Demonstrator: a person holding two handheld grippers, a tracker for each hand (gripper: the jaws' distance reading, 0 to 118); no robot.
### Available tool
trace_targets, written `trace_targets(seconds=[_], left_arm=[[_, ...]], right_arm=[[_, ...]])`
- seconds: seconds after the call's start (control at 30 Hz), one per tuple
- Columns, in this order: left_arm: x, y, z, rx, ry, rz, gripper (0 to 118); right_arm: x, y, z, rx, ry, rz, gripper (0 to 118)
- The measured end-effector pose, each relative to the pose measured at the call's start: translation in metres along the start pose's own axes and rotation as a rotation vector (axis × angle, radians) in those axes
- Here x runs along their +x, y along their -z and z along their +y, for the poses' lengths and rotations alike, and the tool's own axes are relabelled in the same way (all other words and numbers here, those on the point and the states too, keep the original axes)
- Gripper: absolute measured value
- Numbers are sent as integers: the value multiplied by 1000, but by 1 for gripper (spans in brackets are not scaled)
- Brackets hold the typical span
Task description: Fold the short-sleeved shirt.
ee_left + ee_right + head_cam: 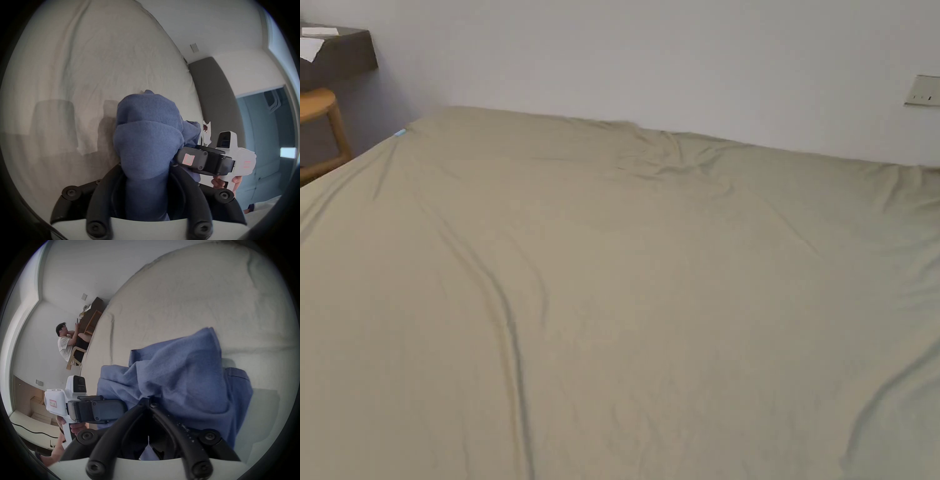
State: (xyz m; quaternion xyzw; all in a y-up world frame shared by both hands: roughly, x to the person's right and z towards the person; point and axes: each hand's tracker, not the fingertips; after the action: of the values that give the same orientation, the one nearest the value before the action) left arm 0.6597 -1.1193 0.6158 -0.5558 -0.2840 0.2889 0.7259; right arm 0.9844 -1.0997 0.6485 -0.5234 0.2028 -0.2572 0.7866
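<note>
Head view overlooks the bed (pixel 612 281); gripper views face it closely.

Left gripper (pixel 146 175), seen in its own view: black jaws drawn in around a thick bunch of blue shirt (pixel 146 129) that rises between them; the jaw tips are hidden by the cloth. Right gripper (pixel 148 400), seen in its own view: jaws meeting at the tips, pinching a fold of the same shirt. The two grippers lie just beside each other, each entering the other's view from the side. A hand (pixel 227 181) wraps the white handle of the right gripper; another hand (pixel 76 428) wraps that of the left.
</note>
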Motion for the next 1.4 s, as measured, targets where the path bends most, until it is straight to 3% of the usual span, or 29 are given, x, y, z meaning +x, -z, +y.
trace_targets(seconds=[0.13, 0.33, 0.53, 0.67, 0.77, 0.87, 0.93, 0.97, 1.07, 1.2, 1.23, 1.3, 1.4], left_arm=[[-3, -48, 19, 11, 78, 172, 31], [-51, -138, 38, 33, 40, 533, 31], [-91, -204, 57, 6, 44, 842, 30], [-129, -227, 85, -19, -46, 1017, 30], [-137, -231, 96, -50, -31, 1143, 29], [-143, -242, 103, -48, 6, 1158, 30], [-152, -251, 108, -8, -83, 1161, 31], [-157, -254, 110, 6, -137, 1177, 36], [-163, -262, 103, 37, -163, 1198, 67], [-138, -299, 95, 167, -142, 1197, 67], [-126, -312, 94, 240, -129, 1227, 53], [-100, -328, 88, 379, -96, 1281, 6], [-58, -337, 82, 465, -13, 1222, 3]], right_arm=[[0, -21, -8, 34, 58, 36, 2], [-1, -31, -14, 60, 3, -163, 1], [-5, -27, -15, 54, 49, -138, 1], [-16, -23, -12, 64, 23, -146, 1], [-23, -23, -12, 68, 11, -147, 2], [-26, -25, -13, 66, 4, -150, 1], [-26, -25, -13, 68, -1, -164, 1], [-26, -25, -13, 75, 0, -176, 1], [-25, -26, -12, 82, 10, -185, 1], [-26, -29, -11, 78, -4, -174, 2], [-27, -29, -10, 80, -11, -174, 1], [-30, -33, -7, 88, -31, -167, 1], [-36, -45, 0, 141, -69, -165, 1]])
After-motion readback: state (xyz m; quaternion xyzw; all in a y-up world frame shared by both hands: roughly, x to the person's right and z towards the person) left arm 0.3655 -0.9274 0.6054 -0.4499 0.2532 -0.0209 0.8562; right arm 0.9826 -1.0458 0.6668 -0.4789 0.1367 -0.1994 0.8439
